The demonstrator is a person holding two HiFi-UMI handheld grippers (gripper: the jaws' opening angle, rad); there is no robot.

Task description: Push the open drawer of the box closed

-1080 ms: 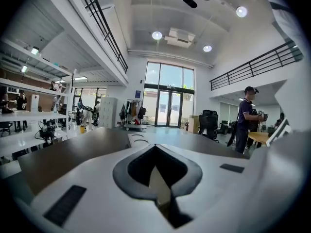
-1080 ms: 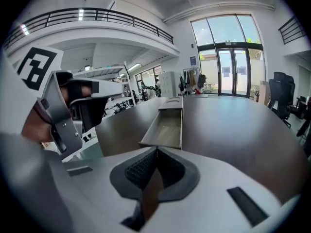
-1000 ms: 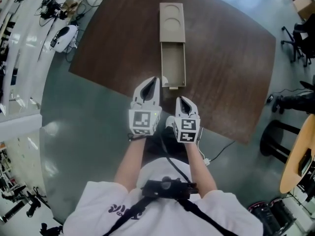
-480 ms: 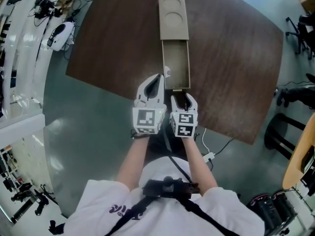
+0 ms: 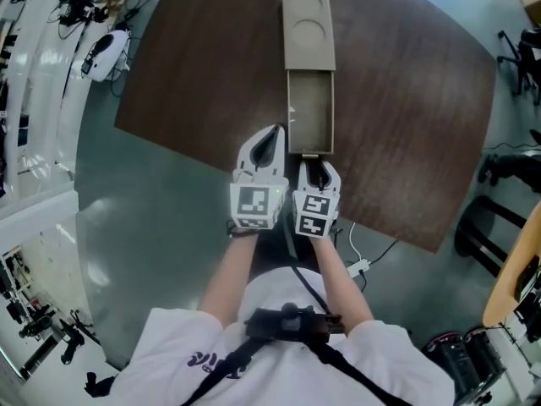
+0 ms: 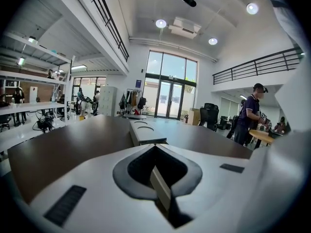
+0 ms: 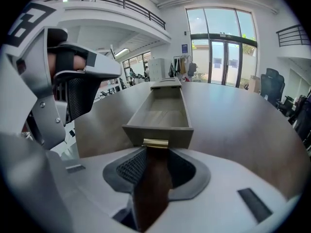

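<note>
A long beige box lies on the dark brown table, its drawer pulled out towards me and empty. My right gripper sits right at the drawer's front panel. Its jaws are apart and closing, with the small brass handle at their tips and nothing pressed between the pads. My left gripper hovers just left of the drawer's near end, tips together, holding nothing. In the left gripper view the box lies just ahead of the tips.
The table's near edge runs under both grippers. A white device lies on the floor at the far left. Office chairs stand at the right, and a cable lies below the table. A person stands far off.
My right gripper has moved left and forward to the drawer's handle, and its jaws have come apart. The left gripper has stayed beside the drawer.
</note>
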